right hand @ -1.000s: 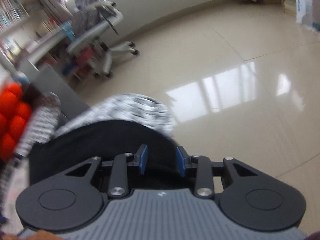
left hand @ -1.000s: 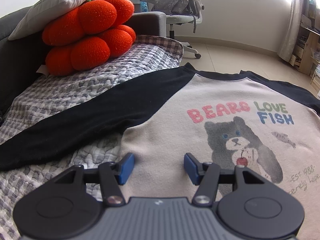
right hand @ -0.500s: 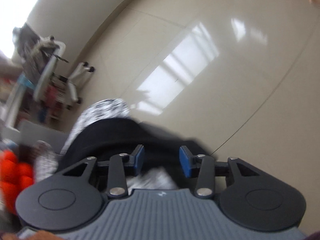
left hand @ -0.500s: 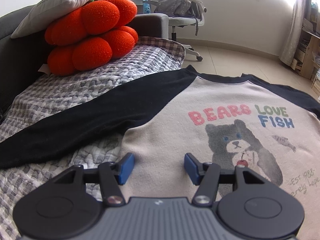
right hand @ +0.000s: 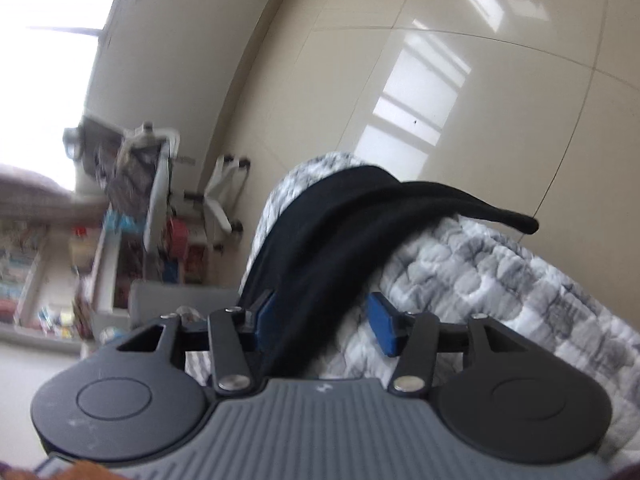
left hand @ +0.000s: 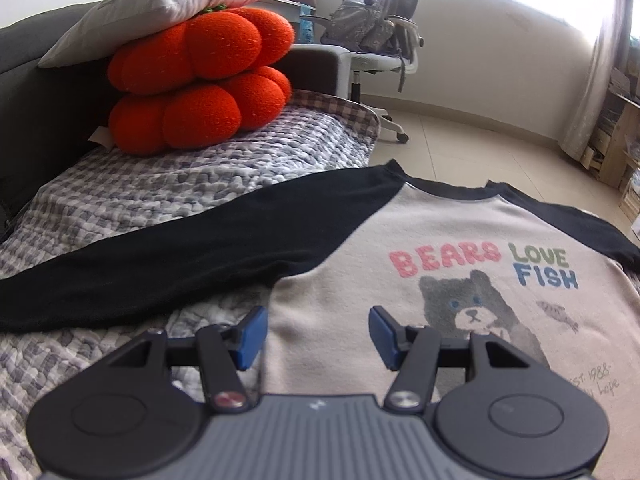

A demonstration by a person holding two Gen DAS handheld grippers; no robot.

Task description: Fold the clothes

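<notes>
A cream raglan shirt with black sleeves and a bear print lies face up on the quilted blanket. Its long black sleeve stretches away to the left. My left gripper hovers open over the shirt's lower left body, nothing between its blue pads. In the right wrist view, which is rolled sideways, the other black sleeve drapes over the blanket's edge. My right gripper is over that sleeve with its jaws opening; the cloth passes between them and the pads do not press it.
Two orange pumpkin cushions under a white pillow sit at the sofa's far left. An office chair with a backpack stands on the tiled floor beyond. Shelves line the right wall.
My right gripper has rolled strongly to one side and its jaws have widened, with the black sleeve now slack between them. The left gripper's view has barely shifted.
</notes>
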